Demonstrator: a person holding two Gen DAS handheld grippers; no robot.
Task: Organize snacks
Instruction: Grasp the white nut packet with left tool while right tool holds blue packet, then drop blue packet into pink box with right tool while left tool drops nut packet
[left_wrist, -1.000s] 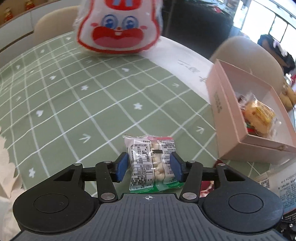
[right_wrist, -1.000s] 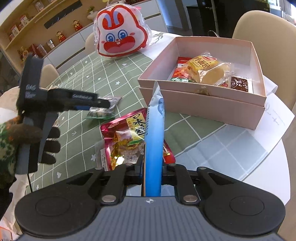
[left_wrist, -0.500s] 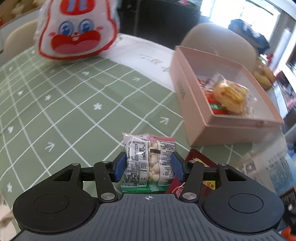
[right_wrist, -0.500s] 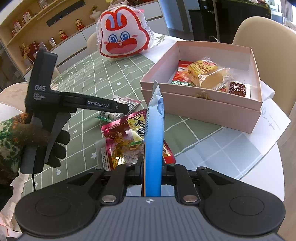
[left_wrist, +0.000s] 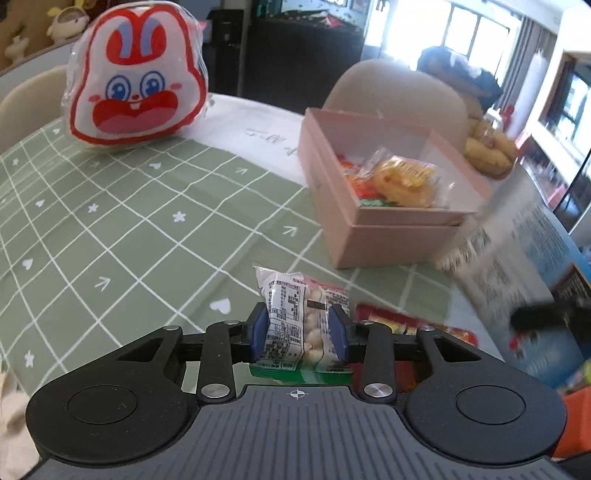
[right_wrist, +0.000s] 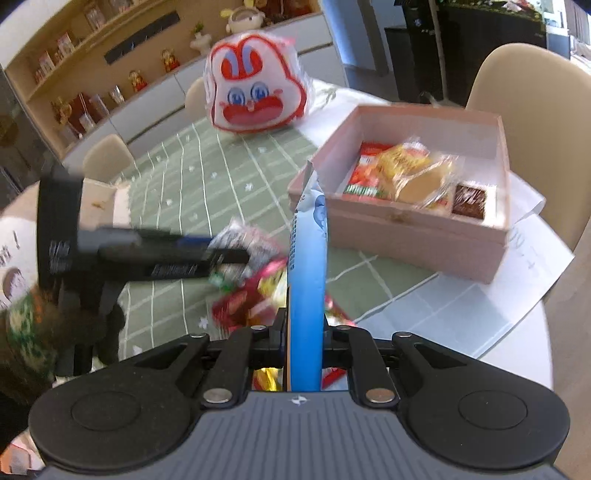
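The table (left_wrist: 110, 229) carries a pink box (left_wrist: 373, 236), snacks already inside, with a bunny bag (left_wrist: 136, 77) well beyond it. Short of the box, left tongs (left_wrist: 300, 330) clamp a nut packet (left_wrist: 295, 321) above the table. Right tongs (right_wrist: 303, 334) pinch a blue packet (right_wrist: 306, 280) upright, near the box's front wall.

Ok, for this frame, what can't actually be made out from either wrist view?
- Left wrist view: the print on the peanut packet held by the left tool is too small to read.
- Left wrist view: the blue packet at right is motion-blurred and cut by the edge.
- Right wrist view: the blue packet in the right tool shows edge-on, face hidden.
- Right wrist view: the red bag is blurred and partly covered.
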